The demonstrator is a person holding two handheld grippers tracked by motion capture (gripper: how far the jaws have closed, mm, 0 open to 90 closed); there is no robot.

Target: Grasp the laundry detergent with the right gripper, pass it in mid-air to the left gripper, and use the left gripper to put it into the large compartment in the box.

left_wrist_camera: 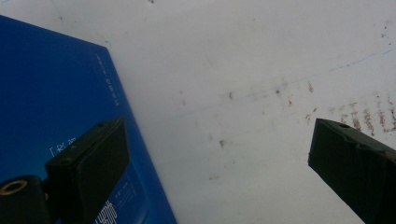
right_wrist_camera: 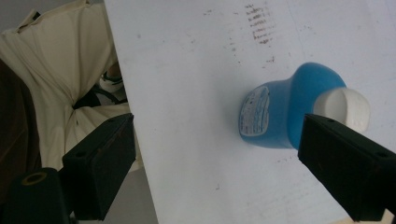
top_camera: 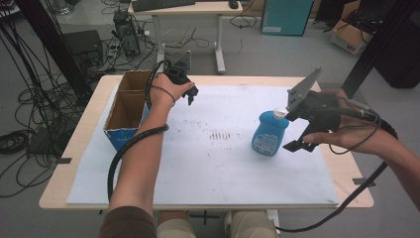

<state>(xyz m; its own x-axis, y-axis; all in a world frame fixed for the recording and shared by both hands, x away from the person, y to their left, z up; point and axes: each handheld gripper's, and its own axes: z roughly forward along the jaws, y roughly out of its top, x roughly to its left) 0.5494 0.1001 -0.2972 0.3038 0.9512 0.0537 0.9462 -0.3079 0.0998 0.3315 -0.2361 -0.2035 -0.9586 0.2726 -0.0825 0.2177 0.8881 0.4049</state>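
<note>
Just left of the open right tongs point(top_camera: 300, 134), blue bottle point(top_camera: 269, 133) upright.

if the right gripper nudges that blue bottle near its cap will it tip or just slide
The blue bottle stands upright with a wide body narrowing to a small white cap, so a high push would probably tip it. Its smooth plastic on the white table cover may slide if pushed low. It likely stays rigid.
</note>
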